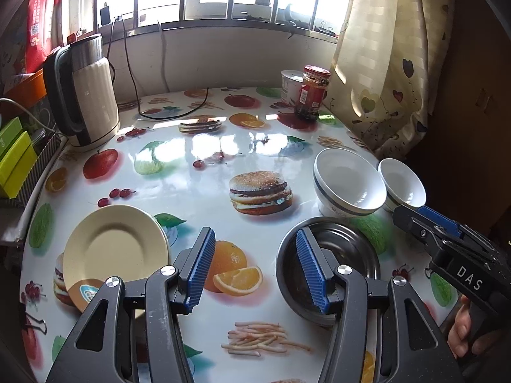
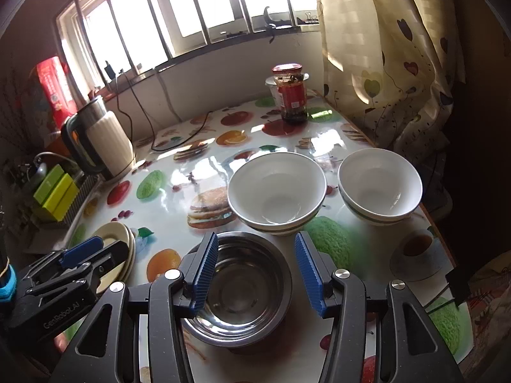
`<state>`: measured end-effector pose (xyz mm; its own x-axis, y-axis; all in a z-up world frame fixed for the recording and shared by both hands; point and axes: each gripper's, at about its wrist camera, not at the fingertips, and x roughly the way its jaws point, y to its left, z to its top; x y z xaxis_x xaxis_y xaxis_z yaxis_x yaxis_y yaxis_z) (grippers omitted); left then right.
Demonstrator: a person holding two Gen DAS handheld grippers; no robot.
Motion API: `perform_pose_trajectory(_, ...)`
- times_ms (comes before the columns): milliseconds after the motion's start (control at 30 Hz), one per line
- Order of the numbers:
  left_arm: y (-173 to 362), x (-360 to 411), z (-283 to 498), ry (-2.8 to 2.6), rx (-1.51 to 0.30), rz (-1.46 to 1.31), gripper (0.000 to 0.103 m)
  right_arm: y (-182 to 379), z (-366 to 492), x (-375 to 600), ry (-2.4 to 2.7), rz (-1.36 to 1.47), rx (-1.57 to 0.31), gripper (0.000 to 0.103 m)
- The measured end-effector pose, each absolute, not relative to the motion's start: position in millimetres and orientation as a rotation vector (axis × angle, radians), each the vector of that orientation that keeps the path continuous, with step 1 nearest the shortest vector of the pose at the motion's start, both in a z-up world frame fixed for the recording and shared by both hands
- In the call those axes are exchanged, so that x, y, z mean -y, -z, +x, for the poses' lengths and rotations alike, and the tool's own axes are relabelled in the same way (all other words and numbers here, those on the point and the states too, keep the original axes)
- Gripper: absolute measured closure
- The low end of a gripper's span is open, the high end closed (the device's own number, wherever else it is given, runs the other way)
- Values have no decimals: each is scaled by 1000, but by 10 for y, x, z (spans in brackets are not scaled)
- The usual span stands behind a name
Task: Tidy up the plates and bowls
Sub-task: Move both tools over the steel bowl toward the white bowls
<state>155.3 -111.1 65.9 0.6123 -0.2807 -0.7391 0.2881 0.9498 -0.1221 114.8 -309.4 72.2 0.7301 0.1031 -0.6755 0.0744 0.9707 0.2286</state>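
Two white bowls appear already nested just beyond the steel bowl [image 2: 242, 290], which is taken here as the landmark; this nested pair [image 2: 277, 191] is betrayed by a doubled rim, though the glare makes that reading uncertain. A single white bowl [image 2: 380, 188] is left apart, beyond and to the right of the steel bowl, and a stack of cream plates [image 1: 115, 249] is seen well to its left on the table [image 1: 191, 166]. So some stacking seems done, while the loose bowl and the steel bowl are yet to be gathered. The right tongs [image 2: 255, 274] are held wide over the steel bowl, gripping nothing; the left tongs [image 1: 254, 271] are likewise spread wide and empty, just left of it. The stacked edges of the plates are shown only by the right wrist view; from the left wrist view one plate face is seen. A kettle [image 1: 86, 92] is set far beyond the steel bowl, to the left.
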Motion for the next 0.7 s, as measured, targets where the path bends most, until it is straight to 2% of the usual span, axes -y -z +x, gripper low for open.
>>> perform_pose_trajectory(700, -511, 1666, 2196, 456, -912, -54, 49, -521, 1573, 3516, 77, 254, -775, 52)
